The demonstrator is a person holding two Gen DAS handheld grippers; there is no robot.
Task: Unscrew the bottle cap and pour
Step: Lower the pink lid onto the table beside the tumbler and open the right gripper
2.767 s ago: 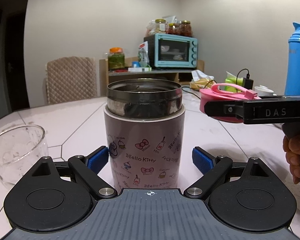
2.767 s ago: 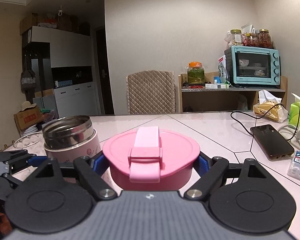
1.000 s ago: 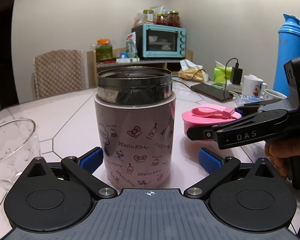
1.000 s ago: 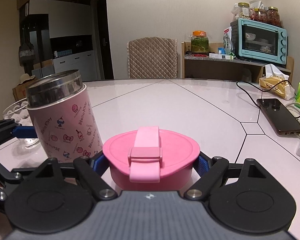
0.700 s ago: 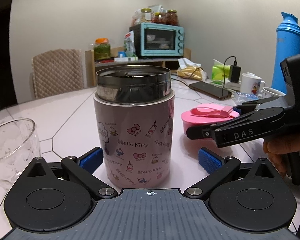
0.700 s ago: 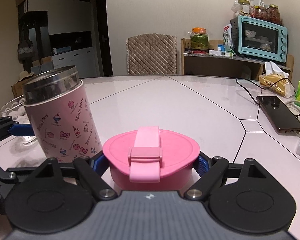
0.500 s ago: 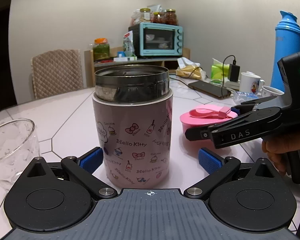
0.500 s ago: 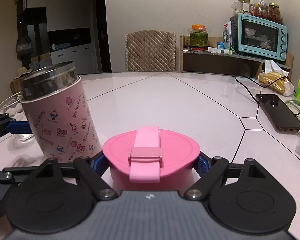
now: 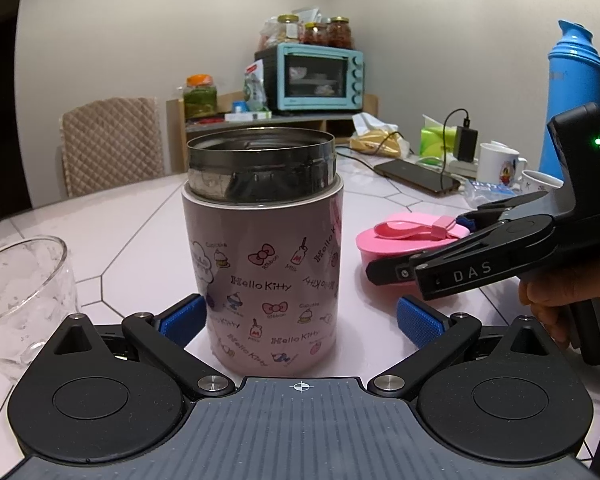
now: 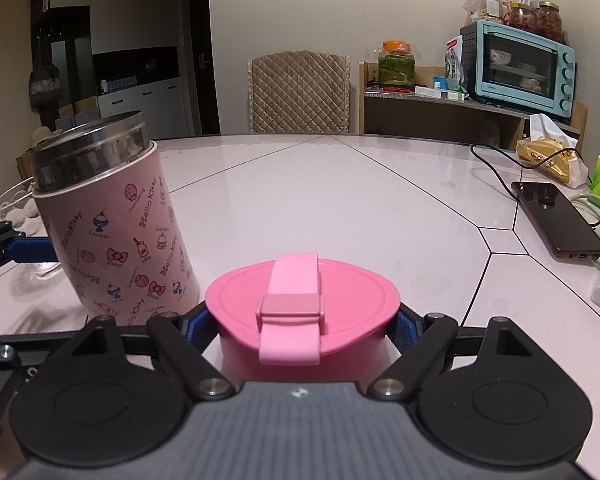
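Flask: standing uncapped between the spread left fingers, none touching.
Lid: pinched by right fingers, at flask's 3 o'clock.

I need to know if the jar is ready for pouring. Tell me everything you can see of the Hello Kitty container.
The Hello Kitty container is a squat pink cylinder printed with bows, cupcakes and milk bottles, topped by a bare steel threaded neck. It stands upright and uncapped on the table; its contents cannot be made out. It sits between the left gripper pads, which look spread beside it. The glass stands apart.
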